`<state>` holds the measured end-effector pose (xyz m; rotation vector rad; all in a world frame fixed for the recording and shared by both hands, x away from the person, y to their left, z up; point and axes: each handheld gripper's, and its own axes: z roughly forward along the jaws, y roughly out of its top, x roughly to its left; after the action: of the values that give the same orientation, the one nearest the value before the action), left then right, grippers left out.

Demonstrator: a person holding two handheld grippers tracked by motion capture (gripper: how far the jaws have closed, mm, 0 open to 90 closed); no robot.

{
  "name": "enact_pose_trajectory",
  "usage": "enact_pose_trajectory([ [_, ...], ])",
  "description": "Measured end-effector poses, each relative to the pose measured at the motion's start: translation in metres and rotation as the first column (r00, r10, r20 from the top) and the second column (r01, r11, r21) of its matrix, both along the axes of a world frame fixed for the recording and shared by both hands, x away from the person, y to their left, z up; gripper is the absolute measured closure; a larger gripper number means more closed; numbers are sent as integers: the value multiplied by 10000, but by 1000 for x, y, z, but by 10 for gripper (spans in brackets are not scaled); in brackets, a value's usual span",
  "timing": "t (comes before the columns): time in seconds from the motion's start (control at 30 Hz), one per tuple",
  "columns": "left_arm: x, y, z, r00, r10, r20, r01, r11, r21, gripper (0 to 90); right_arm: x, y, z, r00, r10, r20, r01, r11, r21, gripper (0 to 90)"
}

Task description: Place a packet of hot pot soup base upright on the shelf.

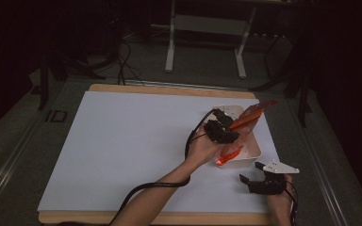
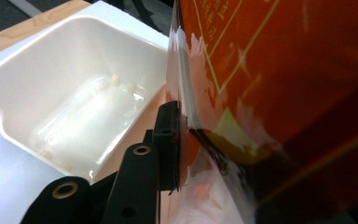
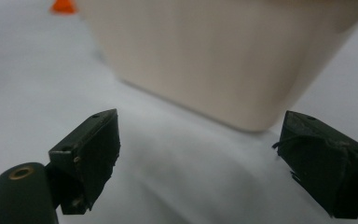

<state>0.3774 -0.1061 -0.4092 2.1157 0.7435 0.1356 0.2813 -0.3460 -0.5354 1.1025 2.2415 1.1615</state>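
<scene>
Dark surroundings frame the scene: a grey floor with loose cables and the white legs of a stand beyond the table (image 1: 122, 141), whose white top sits on a wooden board showing at the near and far edges. Toward the right side of that surface stands a white plastic tub (image 1: 253, 149), its inside apparently bare in the left gripper view.

Over the tub, the left hand-held gripper (image 1: 226, 128) pinches an orange printed pouch (image 1: 247, 117), jaws closed on its glossy edge. The pouch slants across the tub, its upper end sticking out past the far rim and its lower end reaching down near the front wall. The right hand-held gripper (image 1: 250, 173) waits just in front of the tub, jaws spread wide and holding nothing.

The step looks like settling the pouch into the tub. To do it well, lower the raised end until the pouch lies inside the walls, then let go; the slick film may slide. The idle gripper could brace the tub's near wall.
</scene>
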Motion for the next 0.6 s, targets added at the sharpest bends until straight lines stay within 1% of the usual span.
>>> enact_pose_trajectory([
  [0.07,4,3,4,9999,-98,-87,98,10000,-17,714,4,-1,-1,10000,-49,-51,49,10000,-27,125],
  [0.1,5,3,5,9998,-121,-151,120,9999,-32,715,6,-1,-2,10000,21,-83,-21,10000,-22,125],
  [0.13,6,4,6,9997,-132,-225,131,9999,-27,715,7,-1,-2,9999,64,-119,-65,10000,-46,125],
  [0.2,7,3,6,9996,-150,-251,147,9998,-117,716,6,0,-2,9999,64,-130,-65,9999,-111,125],
  [0.27,7,2,5,9996,-93,-282,87,9997,-235,716,5,0,-1,9997,205,-166,-204,9998,38,126],
  [0.3,7,2,5,9996,-94,-253,88,9997,-238,716,4,0,0,9993,320,-187,-317,9993,173,127],
  [0.33,6,2,6,9998,-84,-174,80,9997,-232,716,4,1,0,9990,388,-203,-384,9991,206,127],
  [0.4,6,3,8,9999,-60,-106,57,9996,-262,717,3,4,0,9985,516,-205,-513,9986,154,127],
  [0.43,6,4,9,10000,-17,-46,16,9996,-280,717,3,5,0,9980,597,-184,-595,9982,117,127],
  [0.5,7,8,11,9998,182,68,-178,9985,-522,717,3,8,0,9964,827,-169,-824,9964,188,128],
  [0.57,7,11,12,9988,476,58,-470,9956,-806,718,2,12,1,9951,976,-174,-974,9952,131,131],
  [0.6,7,13,11,9981,608,129,-593,9939,-933,718,2,13,1,9951,974,-176,-972,9952,119,131],
])
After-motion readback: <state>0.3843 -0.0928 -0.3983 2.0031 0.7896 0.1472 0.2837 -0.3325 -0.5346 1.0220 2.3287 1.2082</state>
